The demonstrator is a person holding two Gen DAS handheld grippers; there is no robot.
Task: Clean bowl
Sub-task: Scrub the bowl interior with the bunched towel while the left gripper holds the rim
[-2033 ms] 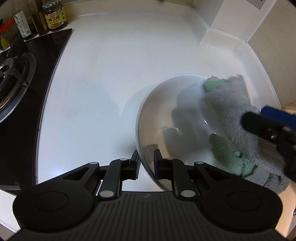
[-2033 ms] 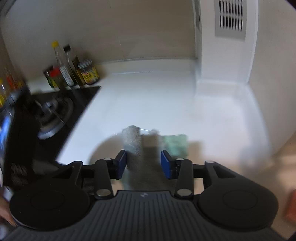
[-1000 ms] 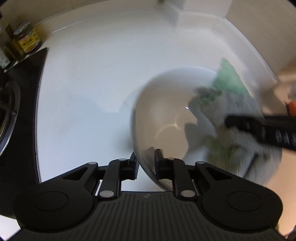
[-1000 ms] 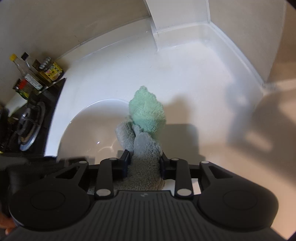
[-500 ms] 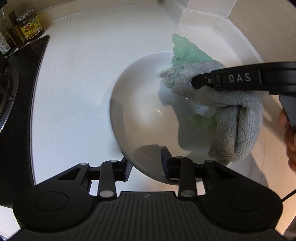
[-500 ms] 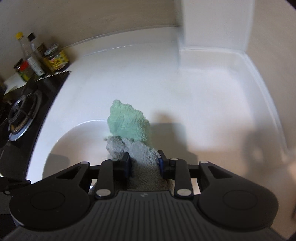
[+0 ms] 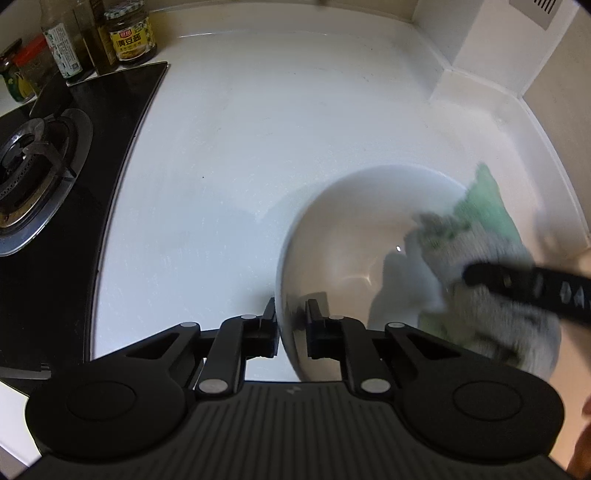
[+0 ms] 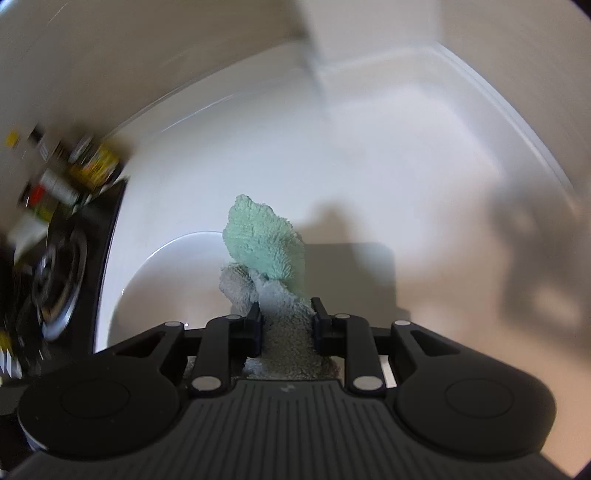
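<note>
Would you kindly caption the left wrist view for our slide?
Left gripper clamps the white bowl rim while the right gripper wipes inside with a grey-green cloth.

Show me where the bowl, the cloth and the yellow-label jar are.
bowl (image 7: 332, 236), left wrist view, on its bare inner wall.
cloth (image 8: 264, 236), right wrist view, on its green tip.
yellow-label jar (image 7: 129, 35), left wrist view, on its label.
</note>
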